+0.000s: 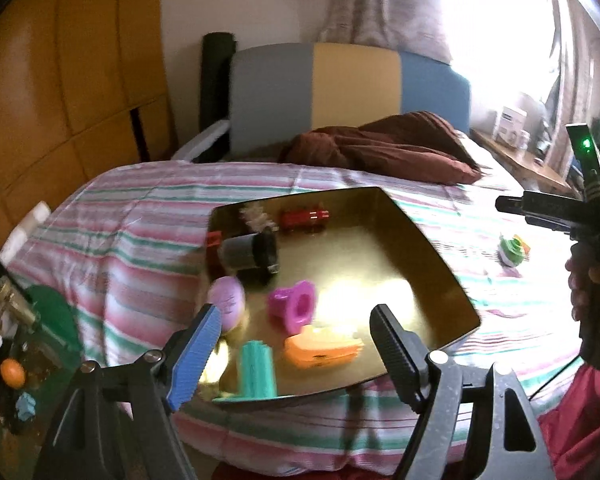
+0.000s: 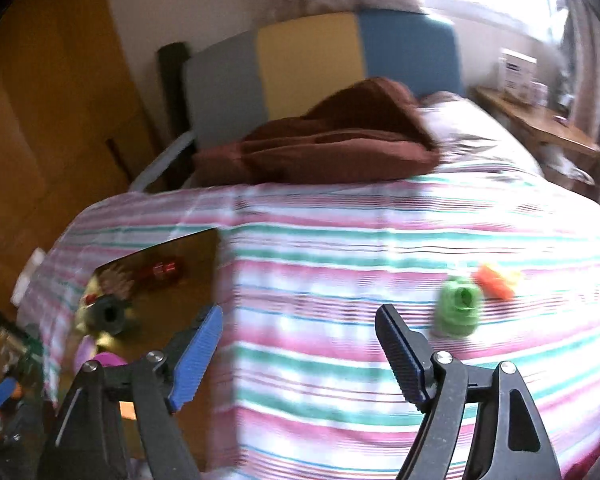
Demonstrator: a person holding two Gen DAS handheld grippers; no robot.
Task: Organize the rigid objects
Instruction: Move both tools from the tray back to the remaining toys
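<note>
The right gripper [image 2: 300,356] stood with its jaws wide apart and nothing between them, hanging over the striped bedspread [image 2: 340,240]. The green toy [image 2: 458,312] lay on the cloth at about two o'clock from its fingertips, near but clear of the black finger [image 2: 400,364], with an orange piece [image 2: 494,282] just beyond it at the same bearing. The toy's long axis seemed to run toward the camera, its open end facing the lens, though blur made that uncertain.

The left gripper [image 1: 296,352] was also released and empty, held above the near edge of the gold tray [image 1: 420,240]. The tray already held a pink spool [image 1: 294,308], an orange block [image 1: 320,350], a teal piece [image 1: 256,368], a black cylinder [image 1: 252,256] and a red one [image 1: 304,218]. In the left view the green toy [image 1: 512,250] sat on the bedspread well off the tray at three o'clock.

The right hand was plainly the nearer to the green toy, so the pick likely fell to it: swing toward two o'clock, then close across the toy's width.
</note>
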